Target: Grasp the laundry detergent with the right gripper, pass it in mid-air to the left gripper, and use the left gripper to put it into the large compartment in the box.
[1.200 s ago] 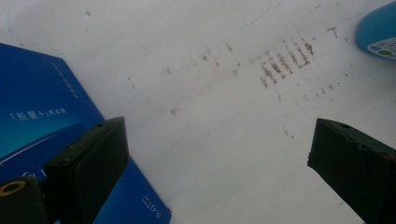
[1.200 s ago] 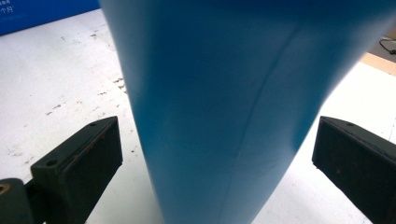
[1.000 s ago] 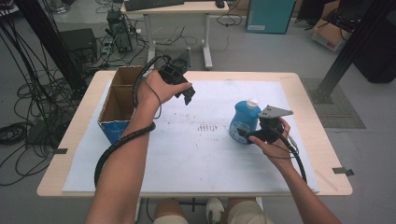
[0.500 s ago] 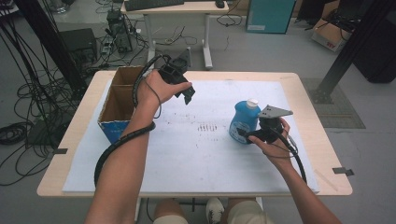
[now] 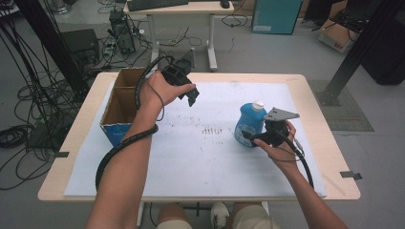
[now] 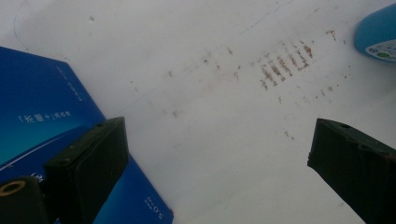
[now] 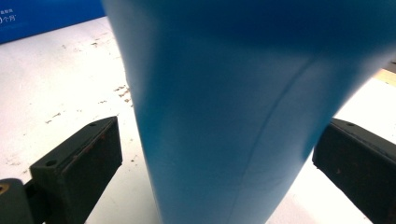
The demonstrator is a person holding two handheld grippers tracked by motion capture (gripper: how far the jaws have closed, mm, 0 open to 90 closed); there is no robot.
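Note:
A blue bottle with a white cap stands upright on the white mat, right of centre. My right gripper is at its near side, open, with one jaw on each side of the bottle's body. In the right gripper view the bottle sits between the jaws, with a gap showing at the left jaw. My left gripper hangs above the mat beside the cardboard box, open and empty. In the left gripper view its jaws are spread wide over the stained mat, and the bottle's edge shows at top right.
The open cardboard box with blue sides stands at the table's left edge. Brown stain marks lie mid-mat. Cables trail from both grippers along the forearms. A desk and floor cables lie beyond the table.

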